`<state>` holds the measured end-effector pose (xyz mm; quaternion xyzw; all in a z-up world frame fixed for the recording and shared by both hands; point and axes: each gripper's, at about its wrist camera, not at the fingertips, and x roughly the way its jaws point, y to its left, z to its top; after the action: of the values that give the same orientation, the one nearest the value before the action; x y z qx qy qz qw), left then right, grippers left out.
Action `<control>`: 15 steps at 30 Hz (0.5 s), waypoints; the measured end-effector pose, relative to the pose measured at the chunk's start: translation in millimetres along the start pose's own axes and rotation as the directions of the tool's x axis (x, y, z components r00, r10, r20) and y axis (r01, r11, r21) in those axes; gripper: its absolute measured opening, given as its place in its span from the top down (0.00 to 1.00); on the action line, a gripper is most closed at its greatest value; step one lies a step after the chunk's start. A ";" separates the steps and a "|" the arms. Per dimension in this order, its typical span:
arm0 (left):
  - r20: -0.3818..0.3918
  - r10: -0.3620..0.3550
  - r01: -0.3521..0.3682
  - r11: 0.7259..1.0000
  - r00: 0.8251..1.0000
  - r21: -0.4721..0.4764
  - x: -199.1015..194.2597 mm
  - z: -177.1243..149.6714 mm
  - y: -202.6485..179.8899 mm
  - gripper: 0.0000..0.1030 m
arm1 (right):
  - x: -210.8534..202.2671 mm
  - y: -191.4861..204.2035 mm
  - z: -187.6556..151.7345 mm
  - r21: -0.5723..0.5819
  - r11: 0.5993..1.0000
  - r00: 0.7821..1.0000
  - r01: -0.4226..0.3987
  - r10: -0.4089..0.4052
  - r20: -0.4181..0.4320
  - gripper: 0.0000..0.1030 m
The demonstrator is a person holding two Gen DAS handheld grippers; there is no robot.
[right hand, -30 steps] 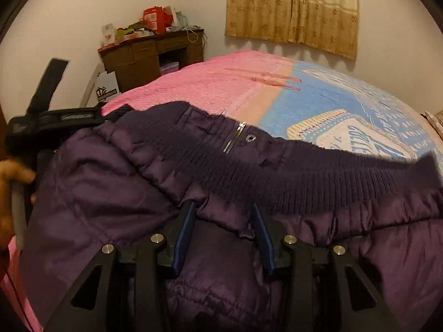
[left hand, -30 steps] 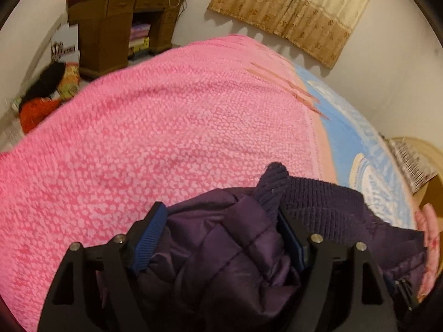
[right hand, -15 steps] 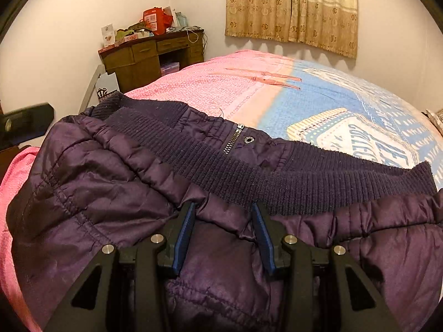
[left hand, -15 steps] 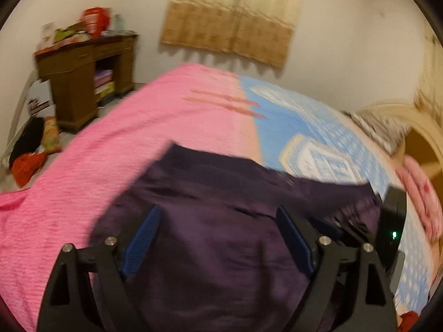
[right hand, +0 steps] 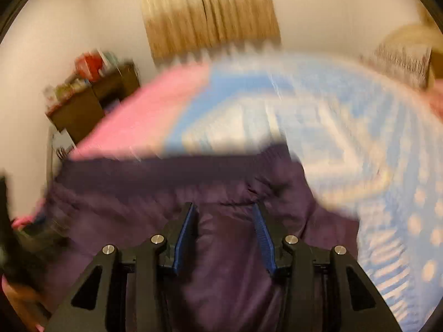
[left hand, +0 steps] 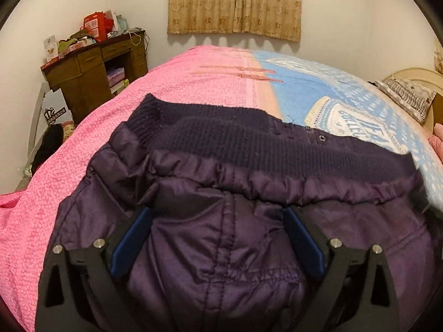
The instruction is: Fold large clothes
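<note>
Setting: a bed [left hand: 171, 105] is filling both wrist views, its cover lying pink on the left half and blue with a pale printed pattern on the right half
Jacket: a dark purple padded jacket [left hand: 227, 238] is lying on the near part of the bed, spreading across the seam where pink and blue are meeting
Jacket band: a dark ribbed knit band [left hand: 249, 141] is running along the jacket's far edge, with a small snap and the end of a zipper showing near its right part
Left gripper: the left gripper [left hand: 217, 215] is sitting released over the jacket, its jaws having just been opening and now standing wide; purple fabric is lying between the blue pads [left hand: 124, 244] but they are not pressing on it
Right gripper: the right gripper [right hand: 225, 218] is appearing in a strongly blurred view, its blue pads partly apart with purple fabric between them; whether they are grasping the jacket cannot be told
Background left: a brown wooden desk [left hand: 83, 69] is standing against the wall beyond the pink side, with clutter piling on top
Background far: beige patterned curtains [left hand: 235, 2] are hanging on the far wall
Background right: a patterned pillow [left hand: 407, 96] is resting at the bed's far right corner
</note>
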<state>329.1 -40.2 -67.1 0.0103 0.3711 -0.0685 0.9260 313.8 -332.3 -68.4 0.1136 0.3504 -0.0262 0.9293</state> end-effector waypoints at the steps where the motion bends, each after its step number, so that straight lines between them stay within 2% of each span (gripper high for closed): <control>1: -0.002 -0.007 0.007 1.000 1.000 0.002 1.3 -0.5 -0.1 0.03 | -1.3 -5.7 -6.9 0.007 0.999 0.999 -0.033 0.033 0.044 0.57; 3: -0.007 0.010 -0.010 1.000 1.000 0.019 1.9 -6.3 -3.9 0.02 | -4.0 -10.7 -9.0 0.036 0.999 0.997 -0.038 0.036 0.066 0.57; 6: 0.001 0.056 -0.056 0.997 0.998 0.044 6.2 -5.9 -12.2 0.01 | -2.0 -0.1 -7.8 -0.014 1.000 0.997 0.024 -0.023 0.069 0.57; 9: 0.013 0.083 -0.084 0.995 0.996 0.057 5.1 -7.5 -15.8 0.00 | -2.4 -4.9 -6.3 0.005 1.000 0.997 -0.001 0.000 0.076 0.57; 12: 0.011 0.089 -0.089 0.994 0.996 0.062 2.9 -8.0 -15.5 0.00 | -1.5 -6.0 -5.9 -0.011 1.000 0.997 0.024 -0.024 0.069 0.56; 15: -0.011 0.064 -0.063 0.996 0.998 0.065 -6.9 -6.5 -12.1 0.02 | -6.6 9.3 -3.5 -0.052 0.994 0.996 0.094 -0.093 0.015 0.56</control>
<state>318.1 -50.9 -66.6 0.0527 0.3742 -0.0510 0.9245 307.7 -322.6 -64.7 0.0724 0.3499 -0.0613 0.9320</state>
